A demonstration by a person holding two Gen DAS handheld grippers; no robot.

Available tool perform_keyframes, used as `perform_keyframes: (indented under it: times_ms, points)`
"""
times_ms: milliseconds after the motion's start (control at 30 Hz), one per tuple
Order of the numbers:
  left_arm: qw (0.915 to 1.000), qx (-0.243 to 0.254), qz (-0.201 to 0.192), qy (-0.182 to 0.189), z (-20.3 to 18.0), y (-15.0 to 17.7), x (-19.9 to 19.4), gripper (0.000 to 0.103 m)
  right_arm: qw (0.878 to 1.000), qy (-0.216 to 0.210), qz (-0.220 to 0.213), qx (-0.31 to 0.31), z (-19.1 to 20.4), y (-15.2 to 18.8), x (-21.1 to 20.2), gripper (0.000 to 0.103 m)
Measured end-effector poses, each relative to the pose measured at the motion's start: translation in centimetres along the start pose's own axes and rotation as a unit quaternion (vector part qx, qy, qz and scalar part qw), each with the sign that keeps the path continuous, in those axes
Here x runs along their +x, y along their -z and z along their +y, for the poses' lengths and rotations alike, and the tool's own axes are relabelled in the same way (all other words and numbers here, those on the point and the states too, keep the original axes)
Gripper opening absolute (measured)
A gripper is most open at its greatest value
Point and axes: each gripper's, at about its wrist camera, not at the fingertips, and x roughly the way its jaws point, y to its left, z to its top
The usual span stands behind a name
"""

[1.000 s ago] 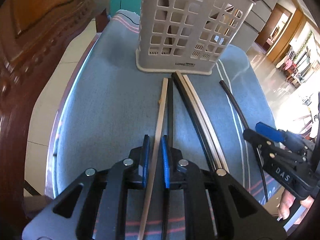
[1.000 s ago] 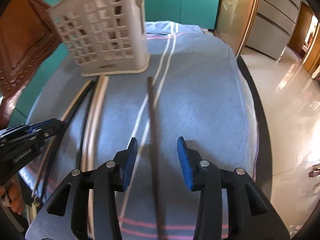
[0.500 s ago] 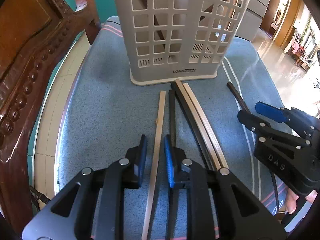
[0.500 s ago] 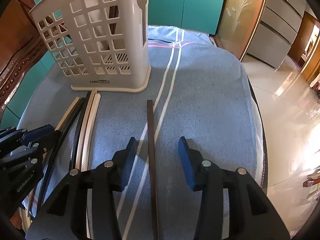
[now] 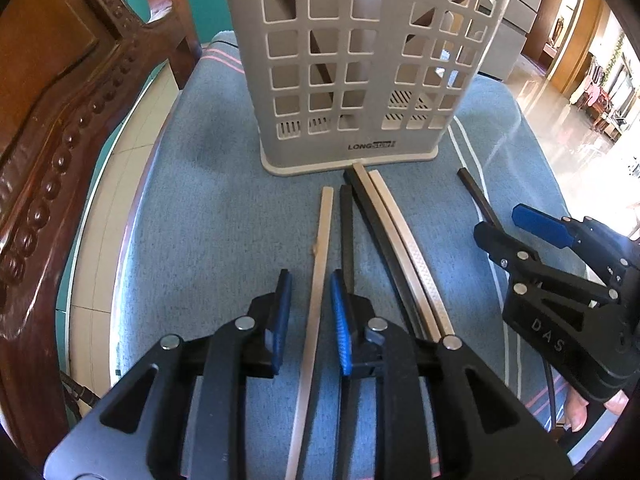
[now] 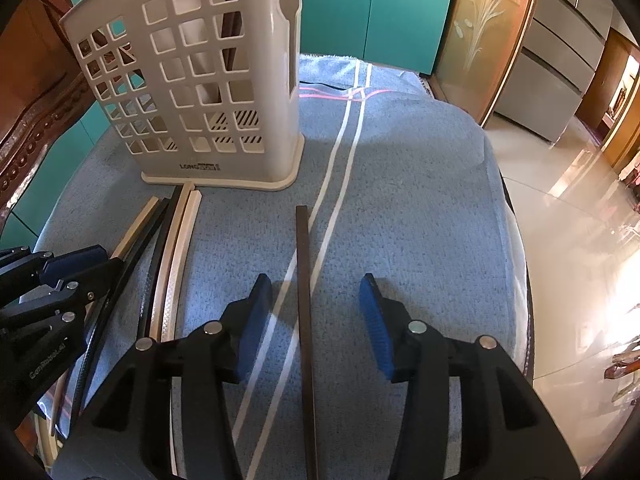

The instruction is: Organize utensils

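Observation:
A beige slotted utensil holder (image 5: 352, 68) stands upright on the blue cloth; it also shows in the right wrist view (image 6: 200, 92). Several long chopstick-like sticks, pale and black, lie side by side in front of it (image 5: 384, 232). My left gripper (image 5: 310, 292) is open, its pads on either side of a pale stick (image 5: 322, 240) without pinching it. My right gripper (image 6: 316, 300) is open wide over a single dark brown stick (image 6: 303, 280) lying apart to the right. A dark stick stands inside the holder (image 6: 232, 20).
A carved wooden chair back (image 5: 60, 120) rises close on the left. The blue cloth-covered table (image 6: 420, 200) drops off at the right to a shiny tiled floor (image 6: 568, 216). Teal cabinets (image 6: 372, 8) stand behind.
Both grippers have moved forward toward the holder, which looks larger. The left jaws have widened slightly around the pale stick. The right jaws stay wide over the dark stick.

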Motion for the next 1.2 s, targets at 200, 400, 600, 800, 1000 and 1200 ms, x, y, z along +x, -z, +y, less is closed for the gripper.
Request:
perform_keyframes:
  times_ms: [200, 400, 600, 800, 1000, 1200]
  points:
    - [1.0, 0.0, -0.003, 0.0, 0.1, -0.4, -0.04, 0.023, 1.0, 0.001, -0.001, 0.001, 0.07, -0.14, 0.14, 0.047]
    - [1.0, 0.002, -0.006, -0.002, 0.04, -0.06, -0.14, 0.023, 1.0, 0.002, -0.004, 0.002, 0.04, 0.09, -0.04, 0.047]
    - [1.0, 0.002, -0.006, -0.002, -0.04, 0.1, 0.06, 0.023, 1.0, 0.003, -0.003, 0.001, 0.11, 0.08, -0.02, 0.047]
    - [1.0, 0.003, -0.005, -0.002, -0.03, 0.18, -0.08, 0.023, 1.0, -0.001, 0.001, -0.006, 0.07, 0.03, 0.01, 0.046]
    - [1.0, 0.003, -0.005, -0.003, -0.08, 0.17, -0.06, 0.023, 1.0, -0.002, 0.001, -0.011, 0.13, -0.02, -0.08, 0.046]
    - [1.0, 0.003, -0.004, -0.002, -0.07, 0.15, -0.02, 0.023, 1.0, -0.002, 0.005, -0.028, 0.84, 0.02, -0.25, 0.034]
